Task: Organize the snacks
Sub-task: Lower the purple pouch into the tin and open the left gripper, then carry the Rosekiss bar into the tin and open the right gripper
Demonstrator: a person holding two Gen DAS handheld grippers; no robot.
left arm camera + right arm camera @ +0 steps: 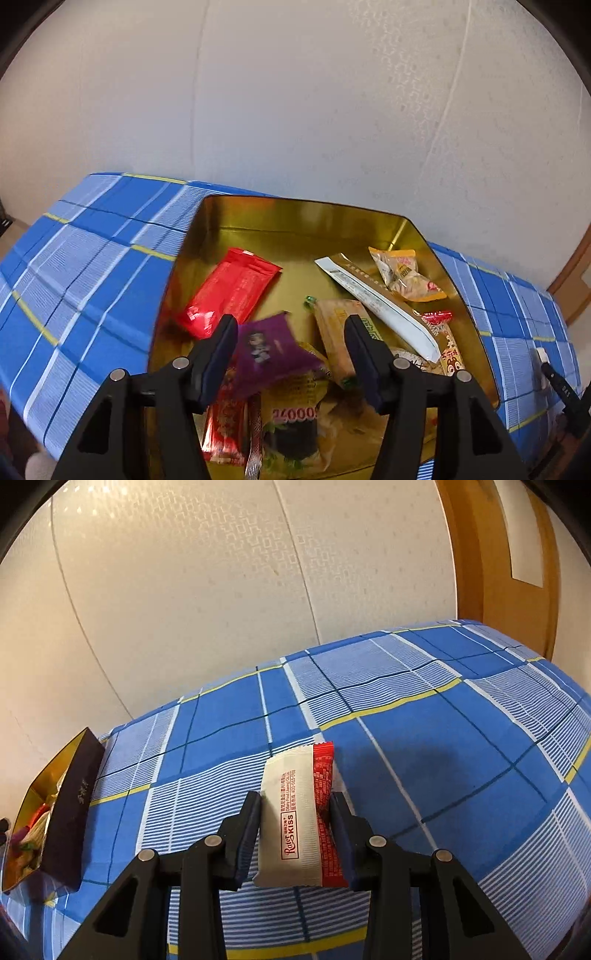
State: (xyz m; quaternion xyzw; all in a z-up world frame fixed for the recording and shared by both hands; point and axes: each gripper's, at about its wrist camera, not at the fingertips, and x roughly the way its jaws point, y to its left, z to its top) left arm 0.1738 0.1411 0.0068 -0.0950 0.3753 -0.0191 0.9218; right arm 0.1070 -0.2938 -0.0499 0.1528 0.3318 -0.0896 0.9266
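A gold-lined tin box [295, 221] sits on the blue plaid cloth and holds several snack packets: a red packet [231, 291], a long white stick packet [376, 302], a yellow packet [404, 275]. My left gripper [291, 354] is open above the box; a blurred purple packet [271, 350] lies between its fingers, apart from the right one. My right gripper [295, 827] is shut on a white-and-red Rater Kiss packet [291, 819] above the cloth. The box shows dark-sided at far left in the right wrist view [70, 812].
The blue plaid cloth [424, 738] covers the table, with a pale wall close behind it. A wooden door frame [498, 572] stands at the far right. The other gripper's black tip [561, 384] shows at the right edge of the left wrist view.
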